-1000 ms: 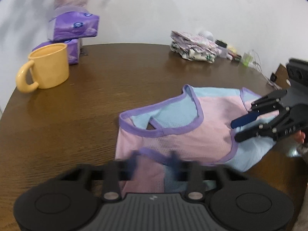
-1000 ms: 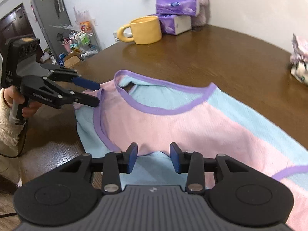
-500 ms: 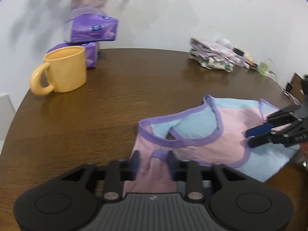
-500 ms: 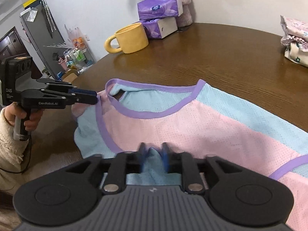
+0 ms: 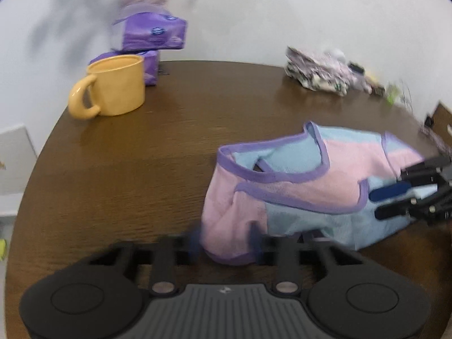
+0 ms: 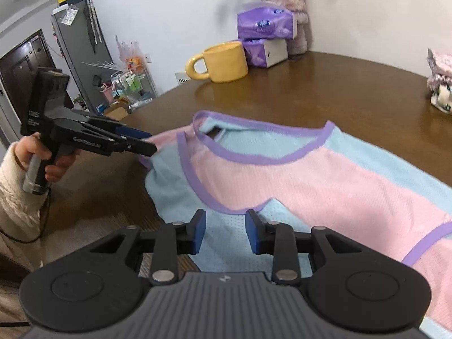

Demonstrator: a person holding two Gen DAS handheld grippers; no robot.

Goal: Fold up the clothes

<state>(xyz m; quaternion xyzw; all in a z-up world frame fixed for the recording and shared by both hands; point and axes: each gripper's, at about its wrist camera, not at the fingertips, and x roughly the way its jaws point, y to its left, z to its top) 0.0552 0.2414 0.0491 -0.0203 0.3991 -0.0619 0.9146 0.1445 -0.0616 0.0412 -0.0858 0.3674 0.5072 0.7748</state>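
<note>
In the left wrist view, the left claw (image 5: 226,241) is clamped together on a raised pink fold of the garment (image 5: 299,180), which lies on the brown worktop (image 5: 141,169). A yellow mug (image 5: 113,89), purple tissue packs (image 5: 152,32) and a folded patterned cloth (image 5: 319,70) stand near the white wall. In the right wrist view, the right claw (image 6: 225,233) stands apart over the light blue hem, gripping nothing. The garment is mostly spread flat, so folding appears barely begun. A dark door (image 6: 17,67) and cluttered shelving (image 6: 127,84) show beyond the worktop edge.
</note>
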